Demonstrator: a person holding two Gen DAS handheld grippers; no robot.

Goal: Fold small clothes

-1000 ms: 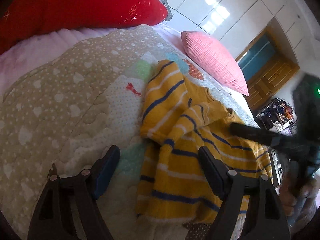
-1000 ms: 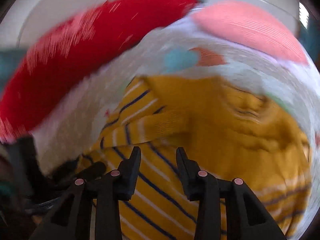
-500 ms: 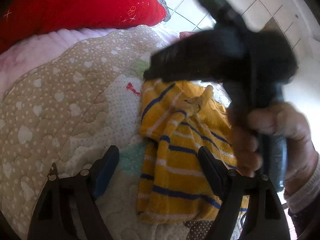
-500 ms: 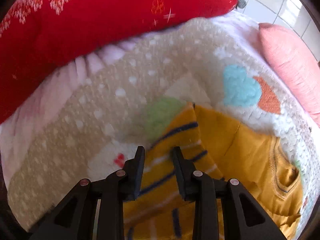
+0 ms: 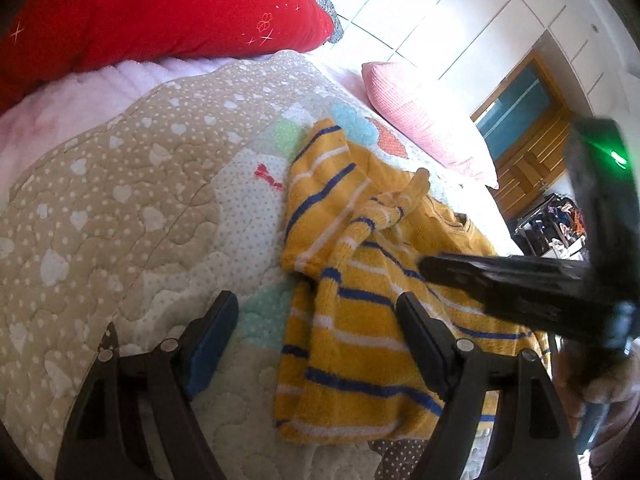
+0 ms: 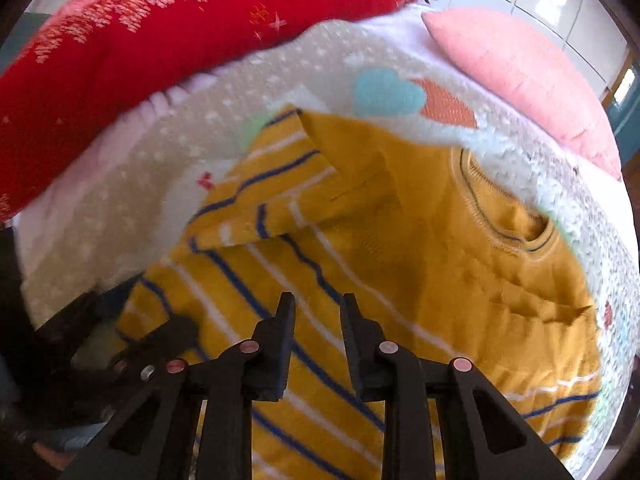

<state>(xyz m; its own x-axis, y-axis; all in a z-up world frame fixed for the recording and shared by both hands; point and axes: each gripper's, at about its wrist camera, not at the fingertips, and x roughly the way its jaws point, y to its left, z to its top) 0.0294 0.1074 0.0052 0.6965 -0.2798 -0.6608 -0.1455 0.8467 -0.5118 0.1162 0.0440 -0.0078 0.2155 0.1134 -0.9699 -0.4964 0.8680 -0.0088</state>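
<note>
Since a moment ago, right tool [image 6: 316, 320] has swung back over the sweater [image 6: 400, 248] on the bed [image 5: 120, 200], narrowly open, empty. Left tool [image 5: 316, 320] hangs wide open, empty. Sleeve folded in; next, likely fold the hem.

Home bedroom, quilted bed cover [image 5: 120, 208], red pillow [image 5: 160, 12], pink pillow [image 5: 424, 116], wardrobe doors [image 5: 500, 28]

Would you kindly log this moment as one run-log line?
step: folding | yellow striped sweater: on quilt, sleeve folded across | left gripper: open, empty | right gripper: open, empty, above sweater
</note>
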